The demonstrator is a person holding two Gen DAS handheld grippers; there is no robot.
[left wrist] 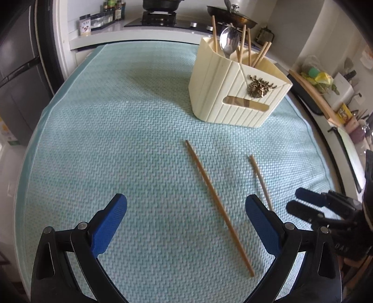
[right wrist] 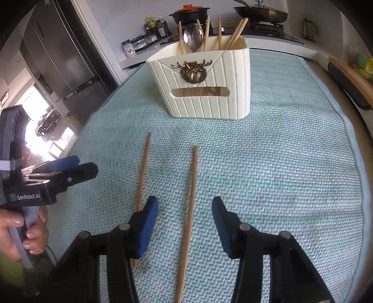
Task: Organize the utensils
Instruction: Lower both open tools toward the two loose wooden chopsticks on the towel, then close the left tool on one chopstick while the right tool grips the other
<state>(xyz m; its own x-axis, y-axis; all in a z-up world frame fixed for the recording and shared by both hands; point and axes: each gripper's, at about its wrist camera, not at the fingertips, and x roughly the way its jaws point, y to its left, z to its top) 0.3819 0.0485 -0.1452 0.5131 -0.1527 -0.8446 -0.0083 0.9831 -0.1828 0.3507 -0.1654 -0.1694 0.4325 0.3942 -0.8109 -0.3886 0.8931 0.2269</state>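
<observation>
Two wooden chopsticks lie on the teal mat [left wrist: 112, 144] [right wrist: 291, 167]. One chopstick [left wrist: 219, 205] [right wrist: 142, 170] lies slantwise between the wide-apart fingers of my left gripper [left wrist: 186, 202], untouched by the pads. The other chopstick [left wrist: 260, 181] [right wrist: 190, 209] lies between the blue pads of my right gripper [right wrist: 184, 201]; there are gaps on both sides, so it is open. Behind stands a cream ribbed holder [left wrist: 233, 102] [right wrist: 209, 102] containing a metal spoon [left wrist: 229, 42] [right wrist: 193, 37] and several chopsticks. Each gripper appears in the other's view: right gripper [left wrist: 299, 201], left gripper [right wrist: 79, 165].
A person's hand [right wrist: 25, 233] grips the left tool's handle. Beyond the mat's far edge are a stove with a lidded pan [left wrist: 230, 14] [right wrist: 261, 12], a pot [right wrist: 190, 12] and sauce bottles [left wrist: 114, 9]. A dark fridge [right wrist: 60, 60] stands to the left.
</observation>
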